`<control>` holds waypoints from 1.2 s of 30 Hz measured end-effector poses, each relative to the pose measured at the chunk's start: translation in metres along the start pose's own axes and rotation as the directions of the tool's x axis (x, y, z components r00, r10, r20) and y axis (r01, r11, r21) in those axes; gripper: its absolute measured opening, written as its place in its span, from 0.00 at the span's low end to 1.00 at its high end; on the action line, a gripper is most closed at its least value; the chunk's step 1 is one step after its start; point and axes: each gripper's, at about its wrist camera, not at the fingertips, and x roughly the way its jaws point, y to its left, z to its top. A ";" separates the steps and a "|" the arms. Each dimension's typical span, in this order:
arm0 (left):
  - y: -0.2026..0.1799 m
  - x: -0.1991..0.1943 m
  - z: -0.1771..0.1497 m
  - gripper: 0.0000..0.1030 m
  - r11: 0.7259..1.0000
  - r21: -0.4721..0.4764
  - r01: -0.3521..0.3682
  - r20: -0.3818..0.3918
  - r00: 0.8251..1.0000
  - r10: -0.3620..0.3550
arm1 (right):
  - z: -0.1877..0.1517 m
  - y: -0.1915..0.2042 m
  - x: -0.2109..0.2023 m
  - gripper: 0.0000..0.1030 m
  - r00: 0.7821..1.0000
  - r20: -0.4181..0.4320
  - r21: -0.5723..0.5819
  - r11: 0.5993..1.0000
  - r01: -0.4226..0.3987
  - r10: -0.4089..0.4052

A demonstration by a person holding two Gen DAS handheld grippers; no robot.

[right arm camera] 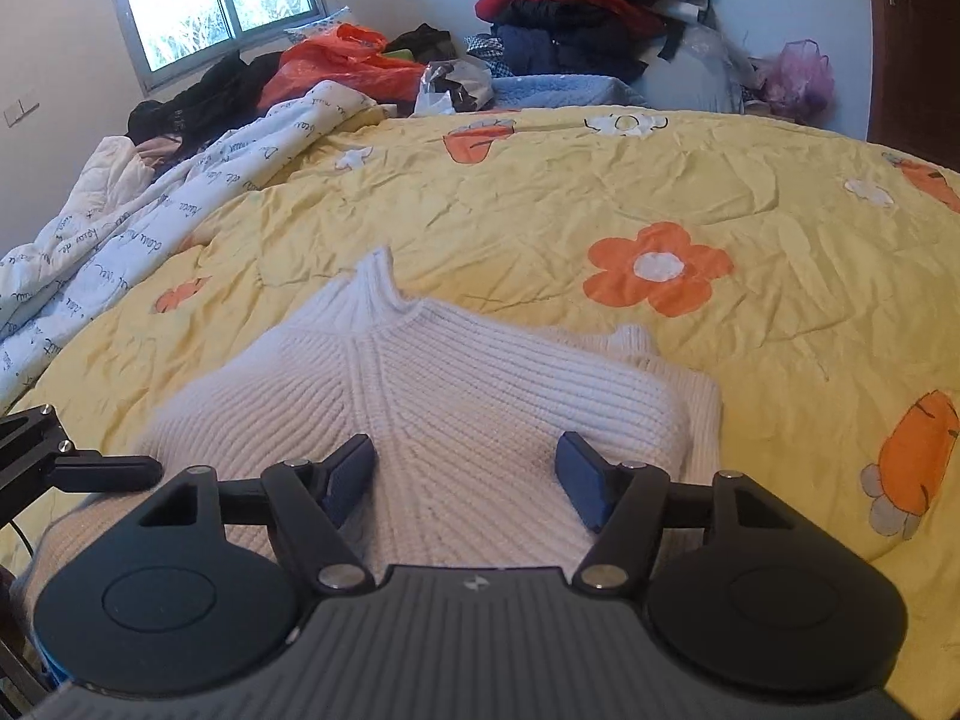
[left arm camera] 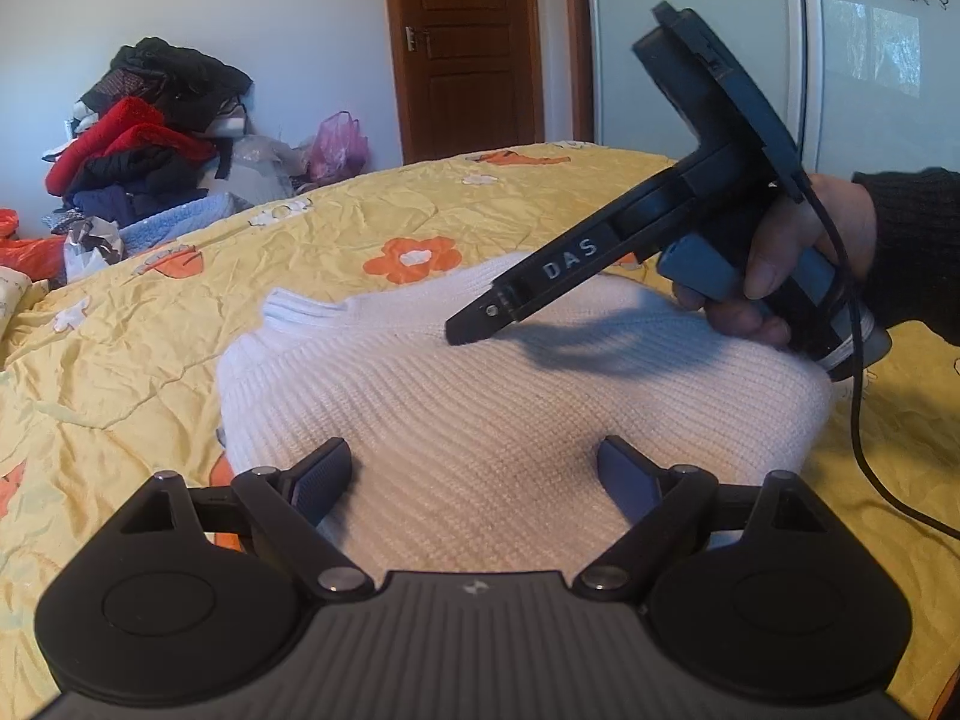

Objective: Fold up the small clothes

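A white ribbed knit sweater [left arm camera: 480,402] lies folded into a compact bundle on the yellow flowered quilt [left arm camera: 150,312], collar at its far left. My left gripper [left arm camera: 474,474] is open just above its near edge. The right gripper [left arm camera: 474,324], held in a hand, hovers over the sweater's far side with its fingertips close to the knit. In the right wrist view the sweater [right arm camera: 456,396] lies under my open right gripper [right arm camera: 465,480], collar pointing away. The left gripper's finger [right arm camera: 108,471] pokes in at the left edge.
A heap of red, black and blue clothes [left arm camera: 138,132] stands beyond the bed, with a pink bag [left arm camera: 339,144] and a wooden door [left arm camera: 468,48]. A white printed blanket [right arm camera: 150,204] and orange bag [right arm camera: 348,66] lie at the quilt's far left. A cable [left arm camera: 858,420] hangs from the right gripper.
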 end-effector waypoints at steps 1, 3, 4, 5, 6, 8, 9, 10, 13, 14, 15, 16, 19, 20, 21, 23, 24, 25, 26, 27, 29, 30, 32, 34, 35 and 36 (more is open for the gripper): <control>-0.003 -0.008 0.000 0.87 1.000 -0.005 -0.025 0.010 1.000 0.025 | 0.000 0.000 -0.005 0.64 1.000 0.012 0.005 1.000 0.001 -0.001; -0.006 -0.033 -0.003 0.87 0.998 -0.019 -0.054 0.045 0.997 0.055 | 0.001 0.000 -0.029 0.65 0.999 0.048 0.076 0.997 0.019 -0.023; -0.005 -0.047 -0.009 0.87 0.998 -0.040 -0.058 0.064 0.996 0.061 | -0.001 -0.001 -0.046 0.67 0.997 0.071 0.121 0.993 0.007 -0.016; -0.004 -0.059 -0.015 0.87 0.995 -0.068 -0.067 0.070 0.995 0.072 | -0.005 -0.004 -0.065 0.67 0.994 0.104 0.164 0.985 -0.045 0.028; -0.003 -0.069 -0.023 0.87 0.993 -0.092 -0.078 0.069 0.994 0.085 | -0.012 -0.009 -0.082 0.68 0.988 0.131 0.204 0.973 -0.107 0.082; -0.001 -0.084 -0.040 0.87 0.987 -0.123 -0.102 0.051 0.993 0.109 | -0.026 -0.015 -0.105 0.68 0.984 0.120 0.250 0.955 -0.159 0.132; 0.000 -0.088 -0.047 0.87 0.986 -0.132 -0.101 0.035 0.994 0.106 | -0.032 -0.015 -0.113 0.65 0.986 0.098 0.256 0.955 -0.153 0.132; 0.000 -0.092 -0.053 0.87 0.986 -0.139 -0.094 0.025 0.995 0.098 | -0.038 -0.014 -0.119 0.60 0.988 0.079 0.254 0.956 -0.146 0.130; -0.003 -0.089 -0.063 0.87 0.987 -0.119 -0.105 -0.012 0.994 0.105 | -0.052 -0.008 -0.123 0.52 0.988 0.008 0.220 0.964 -0.151 0.153; -0.004 -0.084 -0.063 0.87 0.987 -0.109 -0.121 -0.023 0.993 0.120 | -0.054 -0.004 -0.119 0.51 0.990 -0.024 0.200 0.971 -0.129 0.136; -0.004 -0.079 -0.062 0.82 0.986 -0.097 -0.139 -0.029 0.990 0.137 | -0.057 -0.001 -0.116 0.48 0.992 -0.048 0.182 0.978 -0.103 0.114; -0.002 -0.072 -0.060 0.67 0.983 -0.088 -0.160 -0.034 0.987 0.157 | -0.059 0.002 -0.112 0.43 0.992 -0.063 0.173 0.980 -0.101 0.113; 0.001 -0.061 -0.056 0.39 0.983 -0.066 -0.174 -0.020 0.985 0.173 | -0.061 0.012 -0.107 0.23 0.990 -0.079 0.109 0.988 -0.109 0.117; -0.003 -0.062 -0.056 0.36 0.982 -0.028 -0.186 -0.009 0.983 0.186 | -0.062 0.016 -0.108 0.21 0.989 -0.084 0.068 0.991 -0.115 0.120; -0.005 -0.063 -0.056 0.36 0.978 0.001 -0.210 -0.007 0.978 0.210 | -0.063 0.019 -0.109 0.18 0.991 -0.089 0.025 0.994 -0.103 0.105; 0.001 -0.059 -0.062 0.36 0.978 -0.028 -0.209 -0.037 0.977 0.208 | -0.067 0.016 -0.109 0.16 0.992 -0.104 -0.046 0.996 -0.083 0.078; 0.003 -0.052 -0.066 0.36 0.973 -0.045 -0.226 -0.059 0.973 0.223 | -0.069 0.011 -0.106 0.16 0.991 -0.102 -0.026 0.995 -0.092 0.089; 0.004 -0.047 -0.069 0.36 0.969 -0.061 -0.241 -0.071 0.969 0.236 | -0.070 0.008 -0.105 0.17 0.990 -0.100 -0.003 0.995 -0.103 0.102; 0.002 -0.046 -0.069 0.35 0.966 -0.073 -0.250 -0.077 0.967 0.244 | -0.070 0.010 -0.103 0.20 0.990 -0.096 -0.005 0.995 -0.102 0.101; -0.002 -0.047 -0.066 0.35 0.963 -0.075 -0.260 -0.082 0.964 0.254 | -0.069 0.013 -0.102 0.26 0.993 -0.088 -0.007 0.996 -0.085 0.084; -0.009 -0.056 -0.063 0.37 0.963 -0.062 -0.261 -0.068 0.964 0.257 | -0.070 0.014 -0.105 0.34 0.993 -0.068 0.020 0.996 -0.091 0.092; -0.013 -0.063 -0.062 0.37 0.967 -0.049 -0.250 -0.065 0.967 0.247 | -0.070 0.014 -0.110 0.40 0.993 -0.059 0.038 0.995 -0.096 0.098; -0.022 -0.082 -0.062 0.38 0.977 -0.016 -0.215 -0.044 0.976 0.214 | -0.063 0.010 -0.123 0.54 0.993 -0.022 0.074 0.991 -0.110 0.112; -0.029 -0.098 -0.058 0.61 0.988 0.007 -0.157 0.012 0.988 0.157 | -0.051 -0.003 -0.137 0.65 0.986 0.065 0.143 0.976 -0.162 0.154; -0.034 -0.101 -0.054 0.68 0.986 0.027 -0.164 0.036 0.986 0.163 | -0.043 -0.012 -0.139 0.65 0.980 0.094 0.185 0.964 -0.190 0.176; -0.037 -0.100 -0.051 0.76 0.982 0.047 -0.185 0.056 0.982 0.182 | -0.034 -0.021 -0.137 0.65 0.976 0.119 0.228 0.951 -0.208 0.185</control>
